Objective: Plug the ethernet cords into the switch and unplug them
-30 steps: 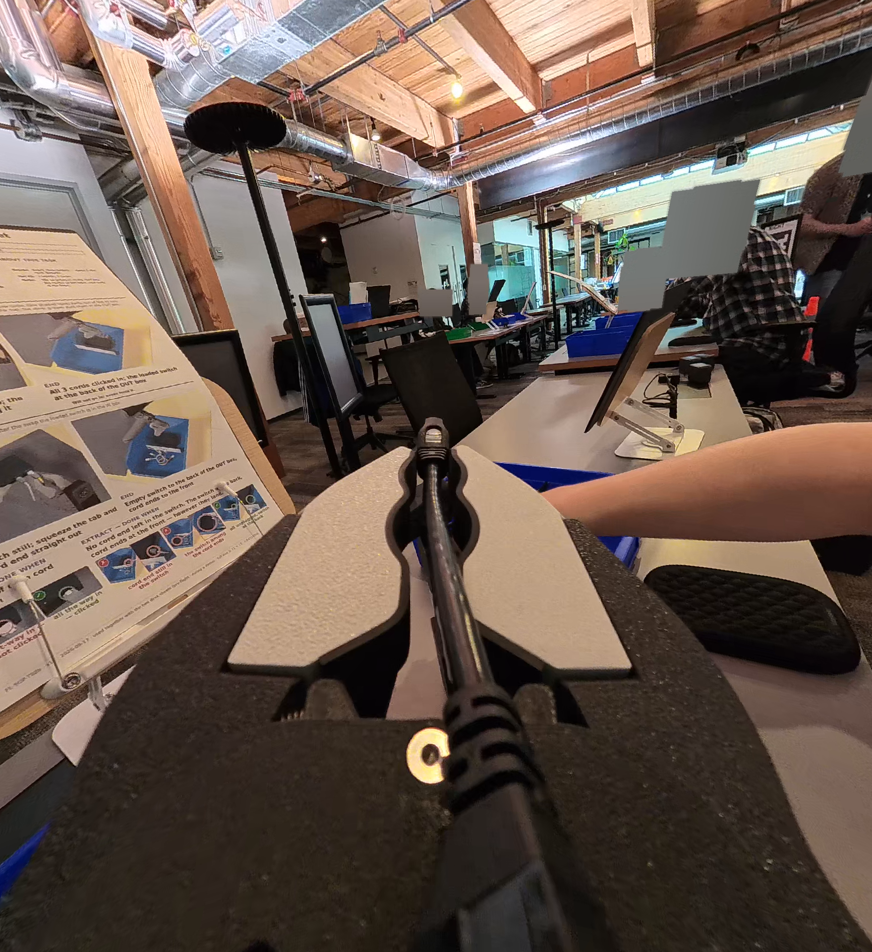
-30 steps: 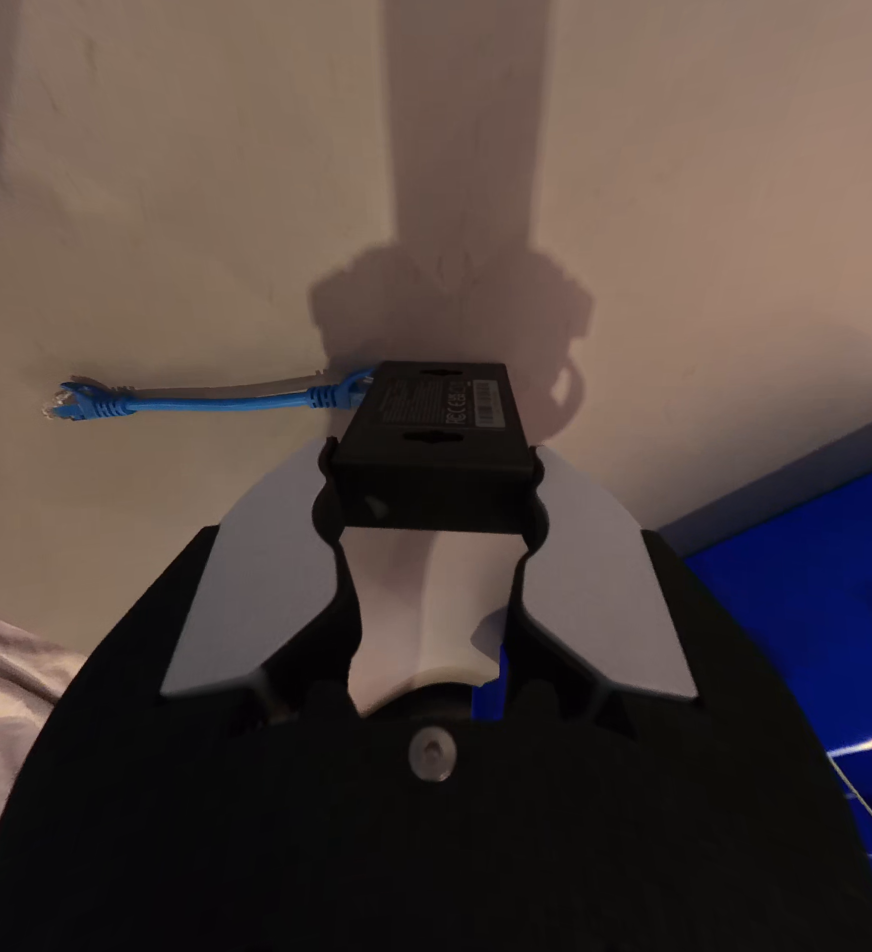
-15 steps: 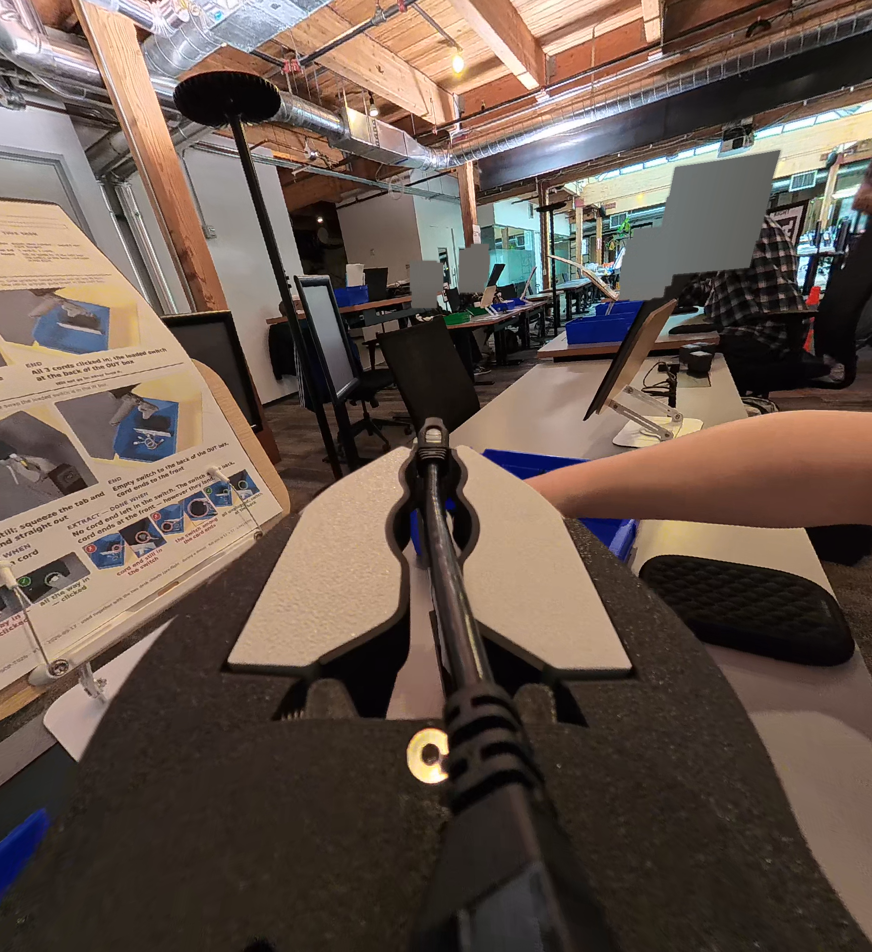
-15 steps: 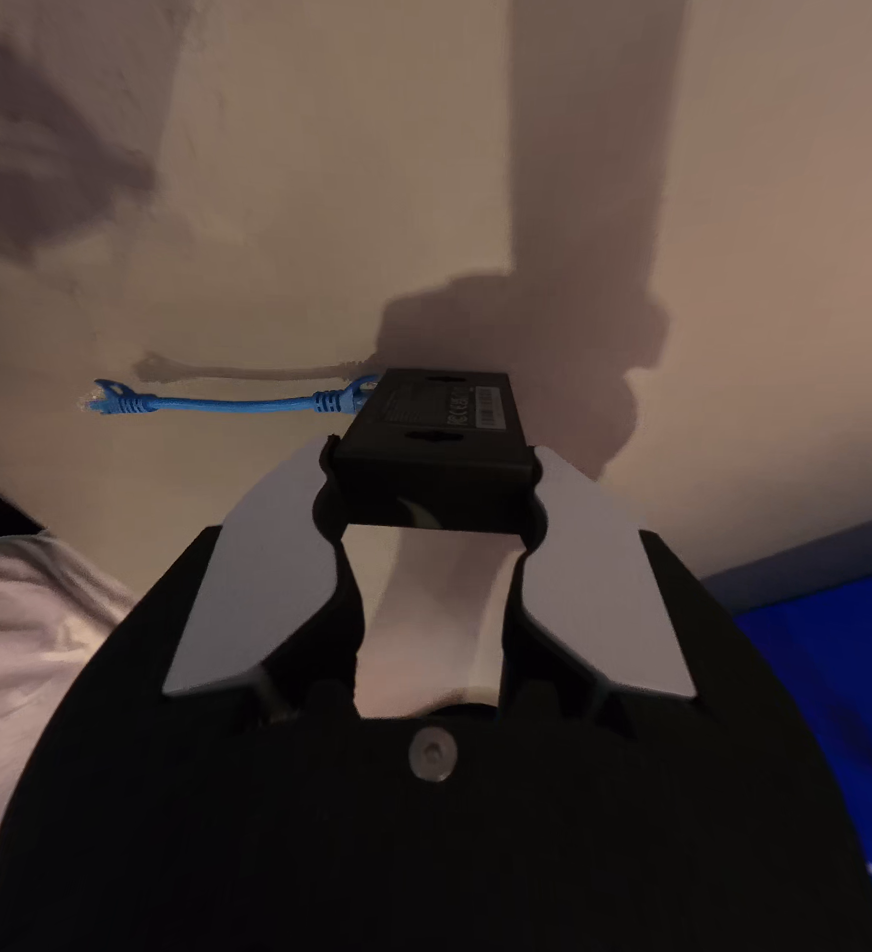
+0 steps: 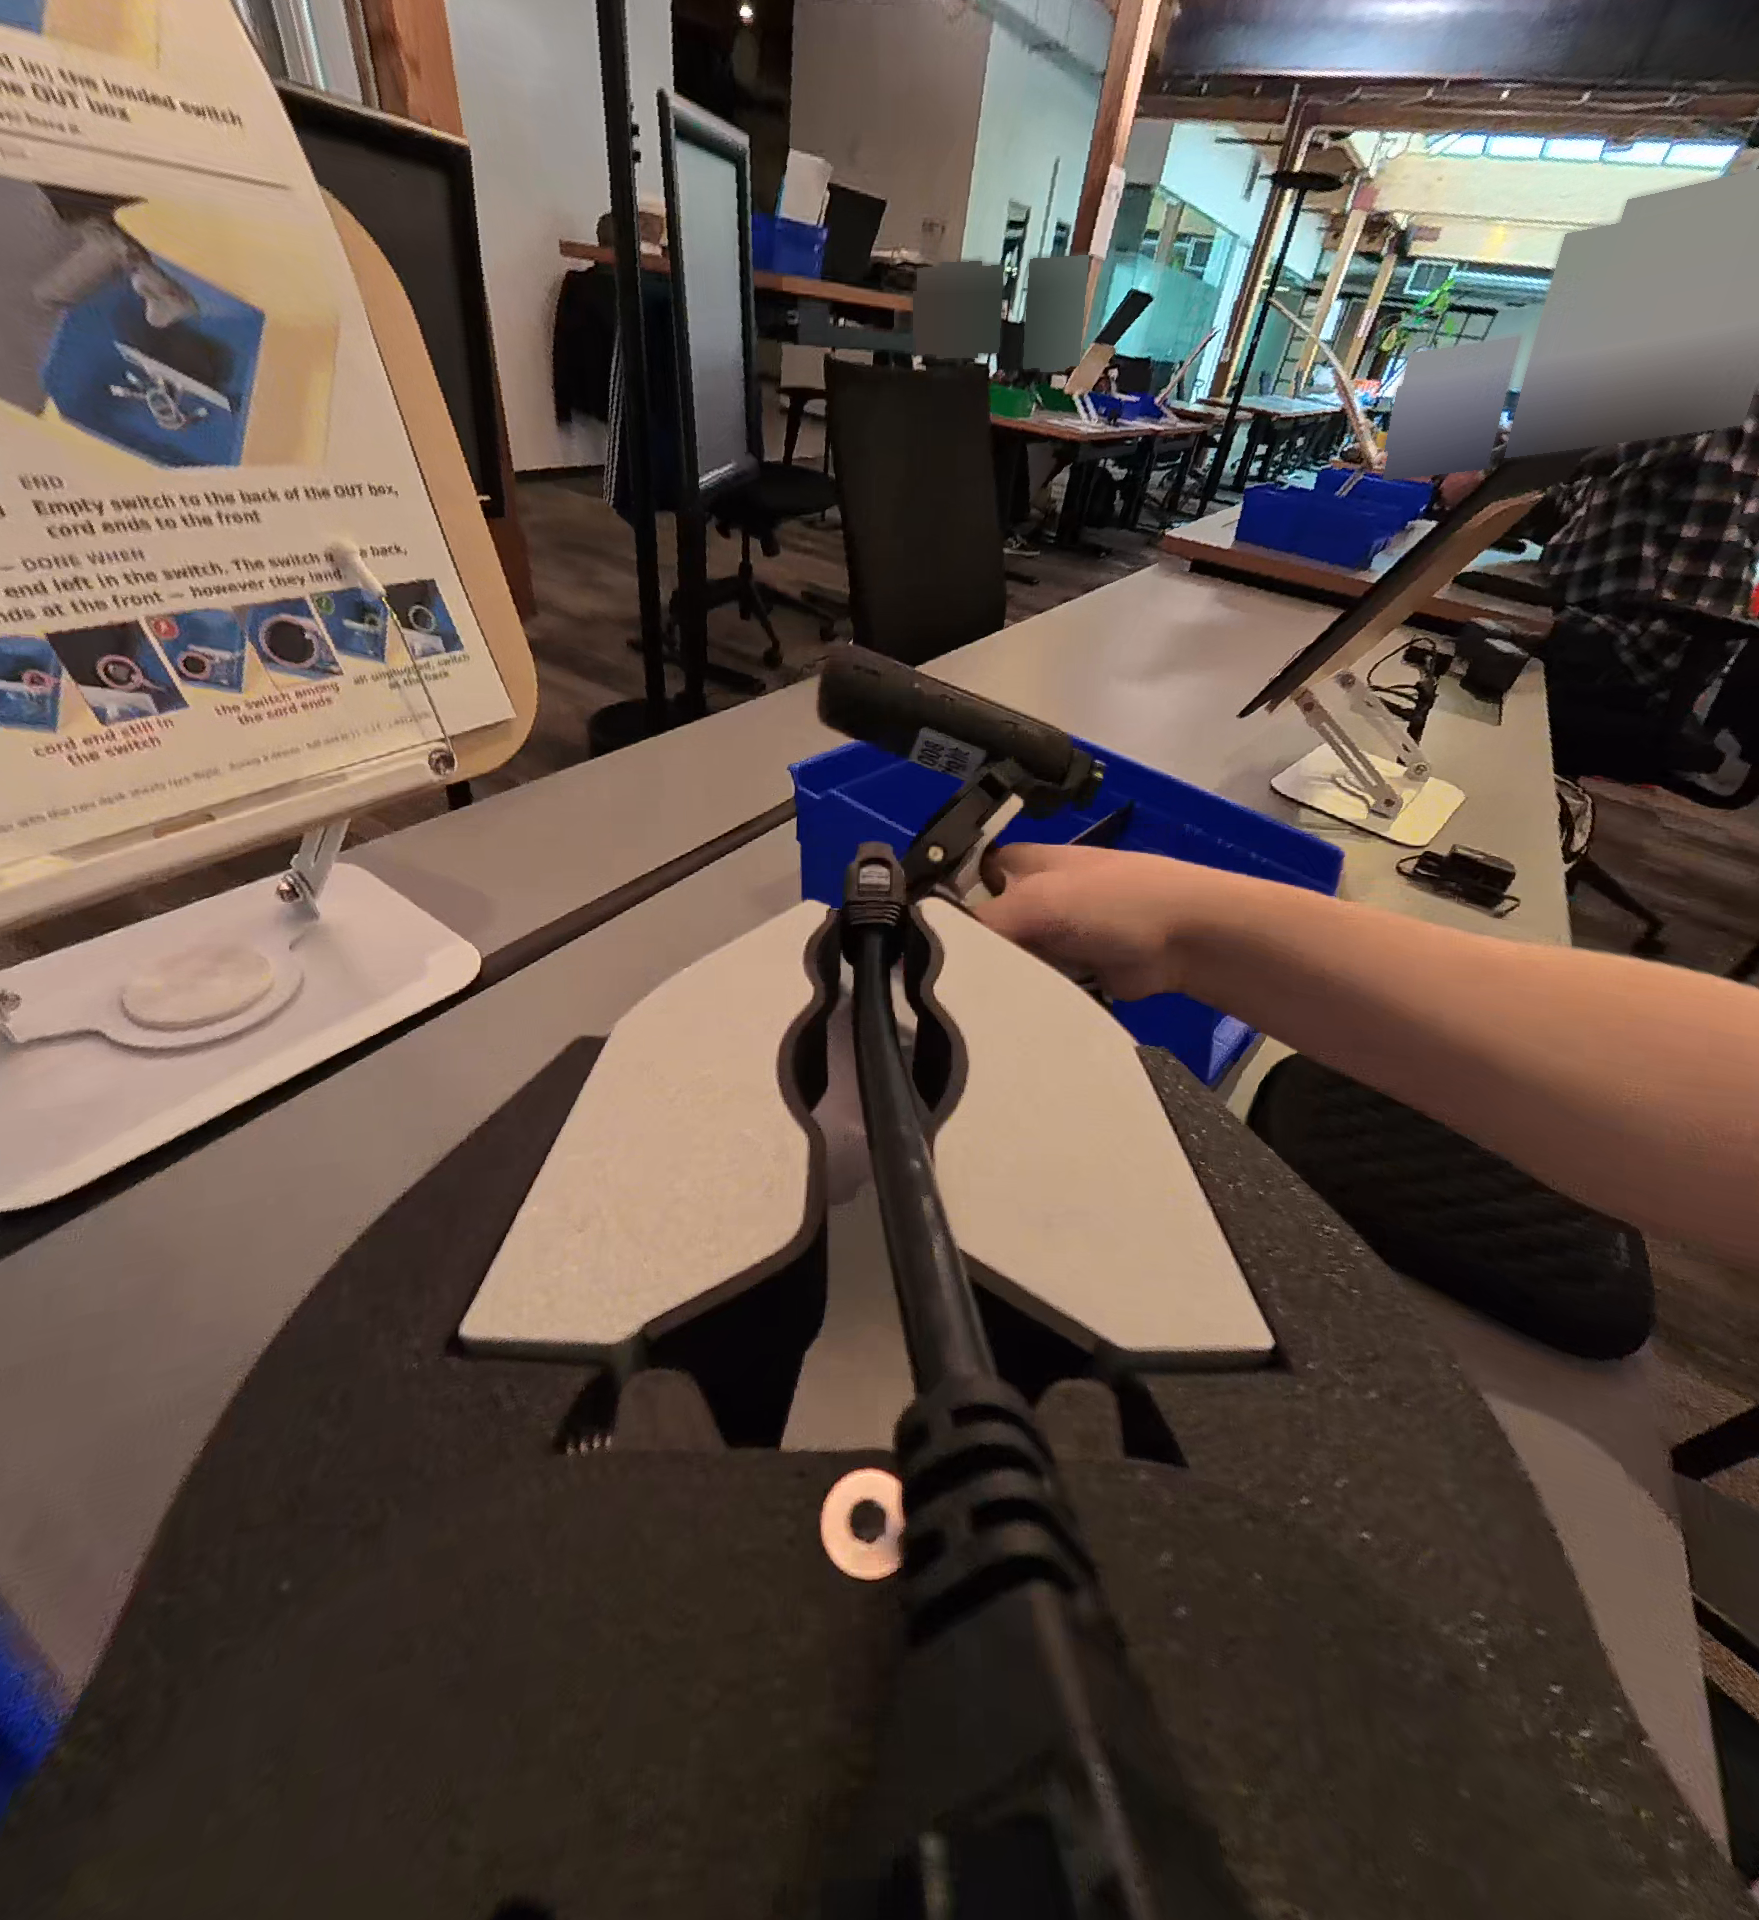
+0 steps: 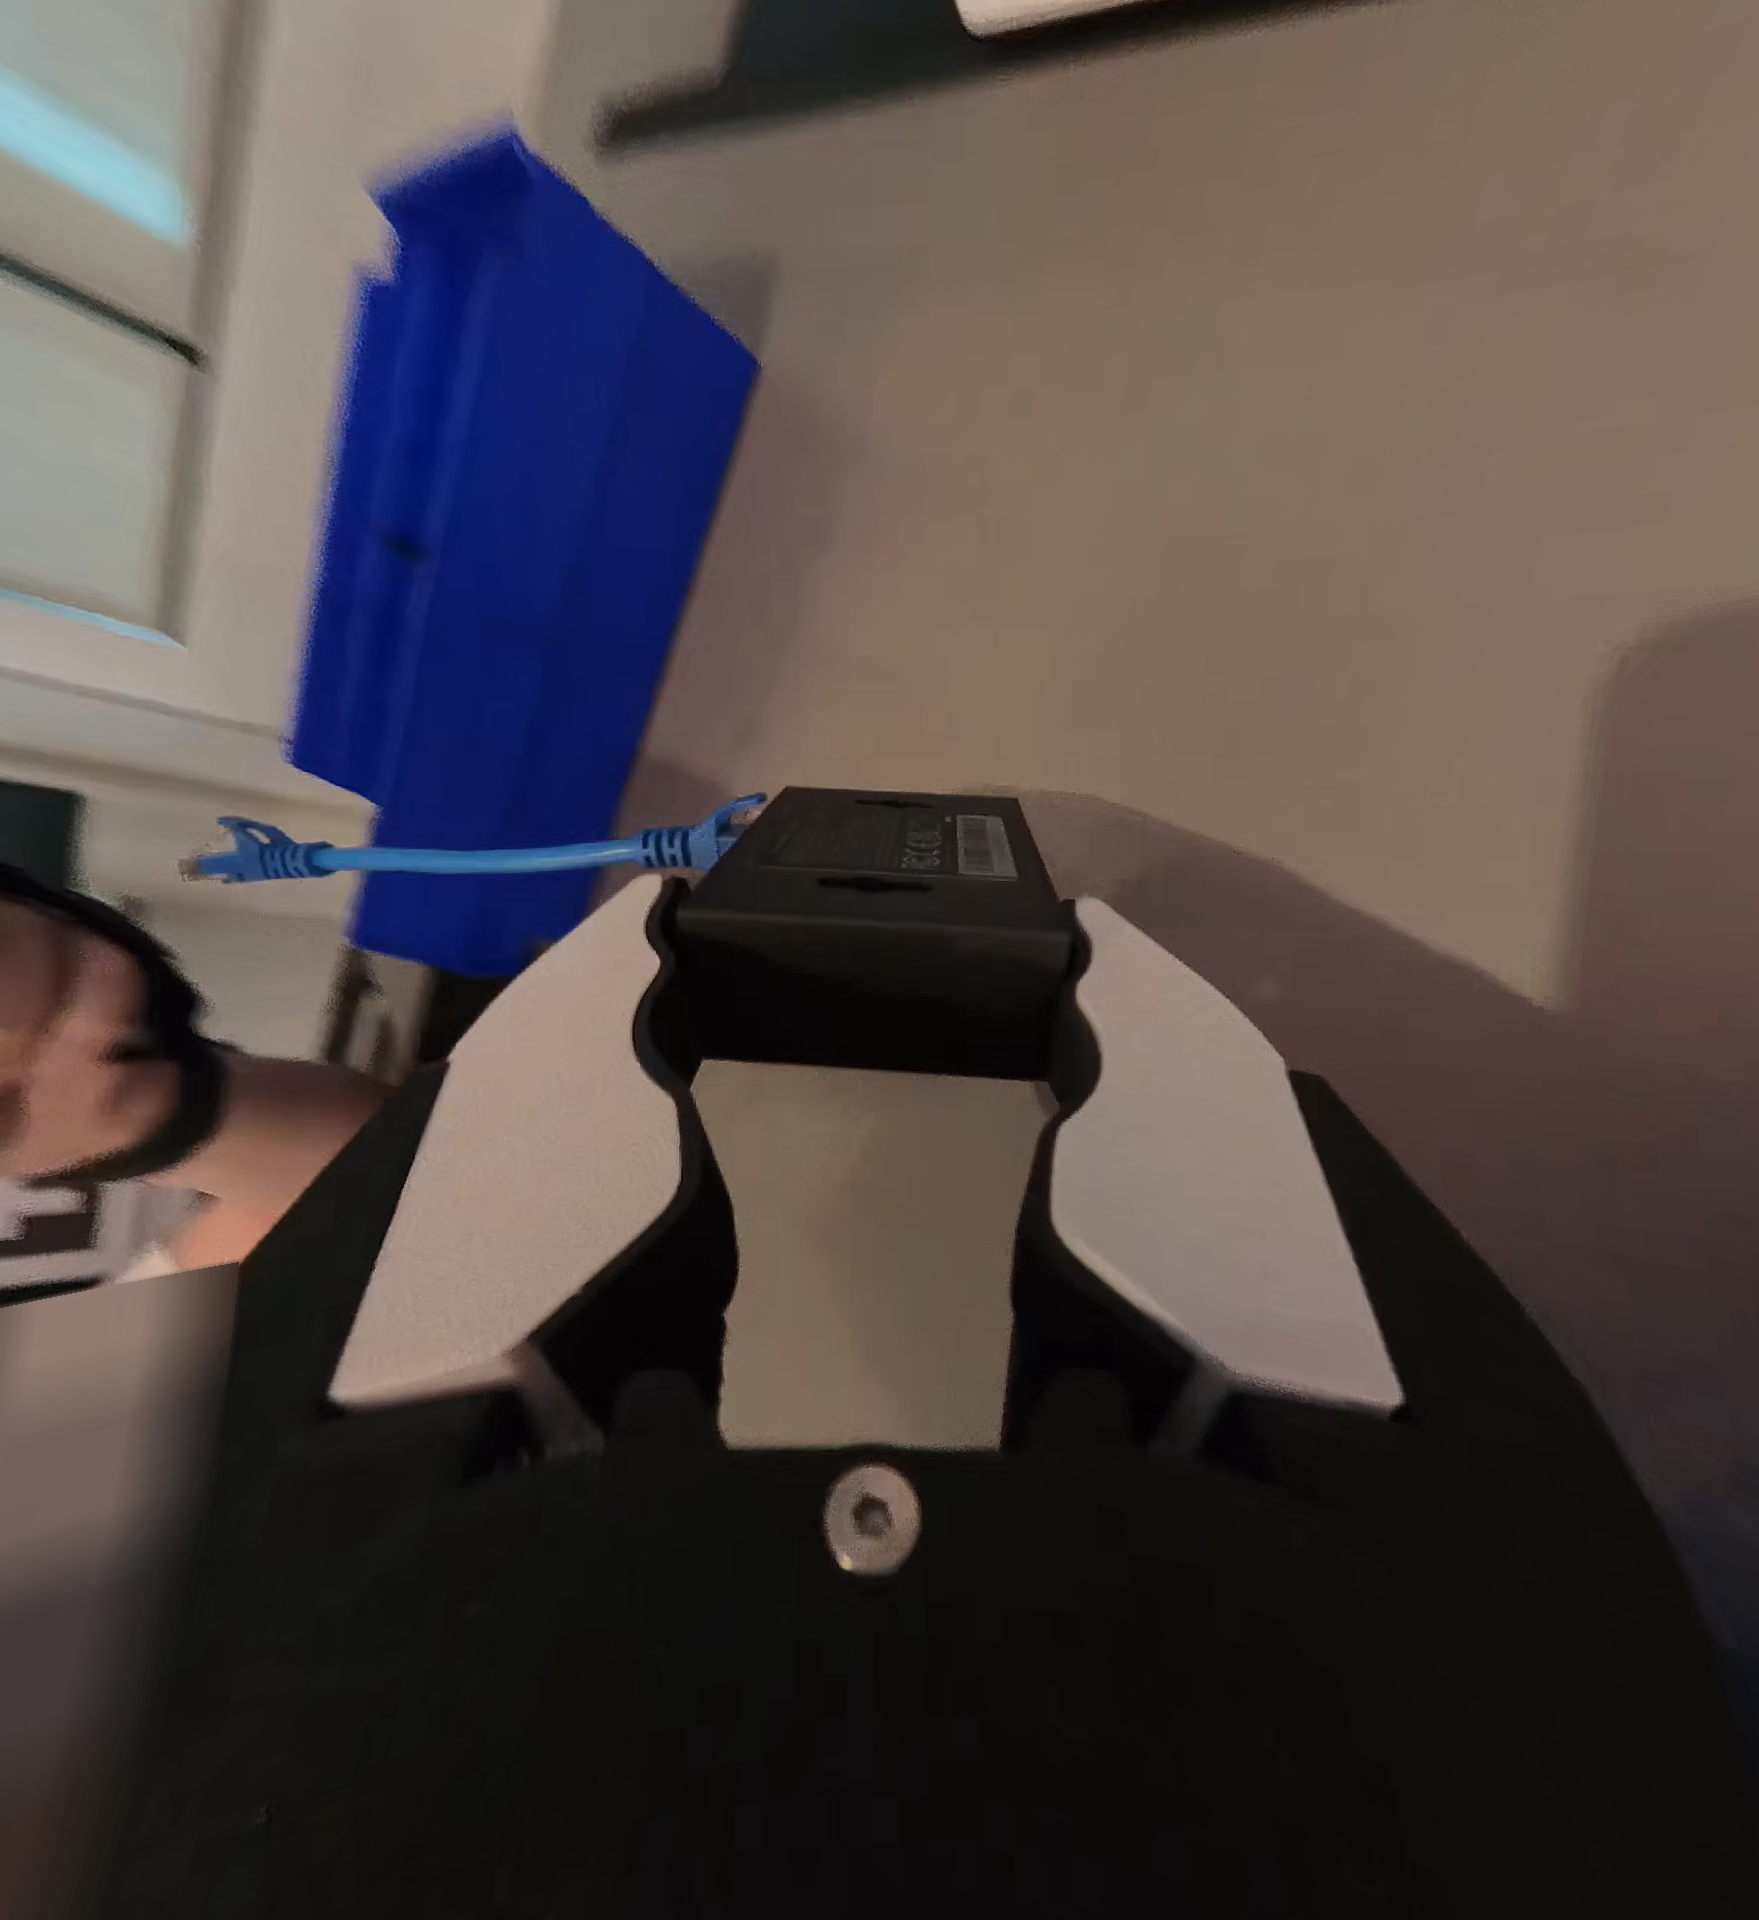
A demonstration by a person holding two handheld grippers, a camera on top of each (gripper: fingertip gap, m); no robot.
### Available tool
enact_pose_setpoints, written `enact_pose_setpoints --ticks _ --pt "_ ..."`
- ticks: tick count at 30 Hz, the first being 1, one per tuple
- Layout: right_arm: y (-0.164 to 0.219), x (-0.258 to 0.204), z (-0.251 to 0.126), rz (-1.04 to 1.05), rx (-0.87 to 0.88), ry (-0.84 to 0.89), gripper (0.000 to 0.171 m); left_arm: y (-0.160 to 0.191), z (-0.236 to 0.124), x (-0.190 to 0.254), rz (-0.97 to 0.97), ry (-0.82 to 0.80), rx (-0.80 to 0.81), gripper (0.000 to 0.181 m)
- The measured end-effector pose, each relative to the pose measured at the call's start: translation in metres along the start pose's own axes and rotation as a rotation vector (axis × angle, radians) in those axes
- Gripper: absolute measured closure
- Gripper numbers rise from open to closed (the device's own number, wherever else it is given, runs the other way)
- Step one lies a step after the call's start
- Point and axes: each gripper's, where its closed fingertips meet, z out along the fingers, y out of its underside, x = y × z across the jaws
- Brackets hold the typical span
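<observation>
Left gripper [image 5: 870, 940] clamps the black cord [image 5: 916, 1195]; right gripper [image 6: 864, 940] pinches the switch [image 6: 880, 883], blue cord [image 6: 480, 858] dangling. Poor alignment could jam the plug.

The right claw [image 6: 870, 940] grips a black ethernet switch [image 6: 870, 883] by its sides. A short blue ethernet cord [image 6: 459, 857] sticks out from the switch's left end, its free plug dangling before a blurred blue bin [image 6: 511, 582].
</observation>
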Motion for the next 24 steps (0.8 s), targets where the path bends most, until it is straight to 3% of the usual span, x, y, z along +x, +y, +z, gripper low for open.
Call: enact_pose_setpoints --ticks 6,13,18,24 --pt "-0.021 -0.007 -0.006 0.164 0.278 -0.253 0.107 0.016 0.013 0.0 0.079 -0.085 -0.045 0.17" --pt "-0.023 -0.027 0.009 0.155 0.319 -0.31 0.107 0.043 0.029 -0.009 0.064 -0.11 -0.111 0.17" --pt "-0.003 -0.002 0.029 -0.072 0.132 0.018 0.108 0.039 0.026 -0.011 0.058 -0.106 -0.104 0.17" --pt "0.019 0.001 0.028 -0.337 -0.177 0.311 0.108 0.021 0.015 -0.009 0.073 -0.104 -0.056 0.171"
